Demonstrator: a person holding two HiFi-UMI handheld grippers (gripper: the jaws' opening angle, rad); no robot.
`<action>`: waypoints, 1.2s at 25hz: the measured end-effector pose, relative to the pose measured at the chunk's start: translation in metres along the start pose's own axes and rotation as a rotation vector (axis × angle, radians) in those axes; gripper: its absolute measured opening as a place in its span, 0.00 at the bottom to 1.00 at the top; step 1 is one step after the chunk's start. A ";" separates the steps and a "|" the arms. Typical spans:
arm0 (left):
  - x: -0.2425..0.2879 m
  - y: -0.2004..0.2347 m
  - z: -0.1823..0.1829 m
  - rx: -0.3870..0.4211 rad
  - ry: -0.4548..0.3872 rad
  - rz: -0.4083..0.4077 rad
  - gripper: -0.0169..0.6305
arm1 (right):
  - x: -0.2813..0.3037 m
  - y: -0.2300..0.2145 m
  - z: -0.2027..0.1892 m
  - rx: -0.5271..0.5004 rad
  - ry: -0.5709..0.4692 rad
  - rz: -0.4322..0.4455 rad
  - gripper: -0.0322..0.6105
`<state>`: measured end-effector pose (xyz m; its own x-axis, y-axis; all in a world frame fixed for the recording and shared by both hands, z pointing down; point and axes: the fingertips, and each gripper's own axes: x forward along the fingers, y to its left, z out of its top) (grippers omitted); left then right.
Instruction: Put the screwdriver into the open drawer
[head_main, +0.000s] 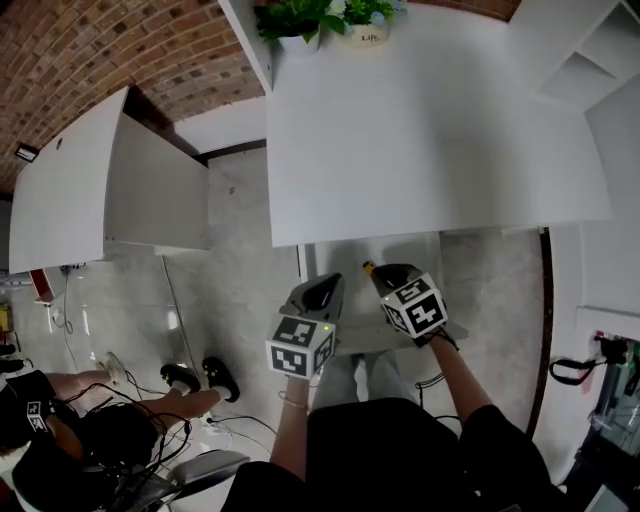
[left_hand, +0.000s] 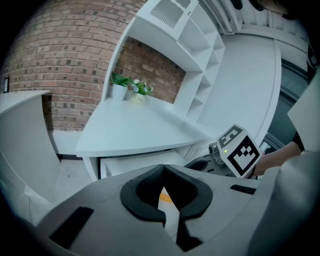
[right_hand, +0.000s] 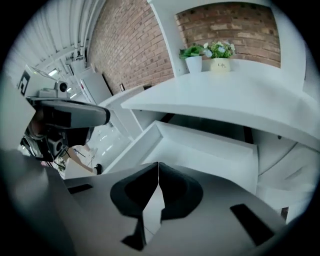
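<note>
I am holding both tongs over the open drawer (head_main: 318, 256), which is standing pulled out from under the front edge of the white desk (head_main: 430, 140). The left tongs (head_main: 325, 285) are pointing down toward the drawer's left part; in the left gripper view their tips are pressing together with nothing pinched between them. The right tongs (head_main: 386, 272) are hanging just beside them over the drawer's right part; in the right gripper view their tips are likewise meeting, pinching nothing, and the drawer's pale floor is showing beyond them. The screwdriver (head_main: 368, 267) is showing only as a small orange handle end inside the drawer's outline, just ahead of the right tongs' tip and near the desk edge. The rest of it is hidden, so I cannot tell how it is lying. The same orange is appearing through the gap under the left tongs' tips. Two potted plants (head_main: 300, 18) are standing at the desk's far edge against the brick wall (head_main: 110, 50).
</note>
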<state>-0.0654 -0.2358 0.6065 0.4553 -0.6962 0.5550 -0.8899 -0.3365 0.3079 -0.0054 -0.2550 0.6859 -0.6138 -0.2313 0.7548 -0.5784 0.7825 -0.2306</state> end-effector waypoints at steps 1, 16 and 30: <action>-0.005 -0.004 0.003 0.004 -0.009 0.003 0.04 | -0.009 0.004 0.004 0.011 -0.022 0.002 0.08; -0.082 -0.026 0.064 0.039 -0.186 0.064 0.04 | -0.135 0.028 0.085 0.087 -0.359 -0.060 0.07; -0.126 -0.033 0.121 0.086 -0.358 0.097 0.04 | -0.212 0.039 0.148 0.048 -0.588 -0.091 0.07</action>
<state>-0.0969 -0.2140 0.4326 0.3438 -0.8997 0.2689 -0.9344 -0.2994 0.1932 0.0224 -0.2608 0.4260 -0.7473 -0.5881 0.3093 -0.6577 0.7209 -0.2185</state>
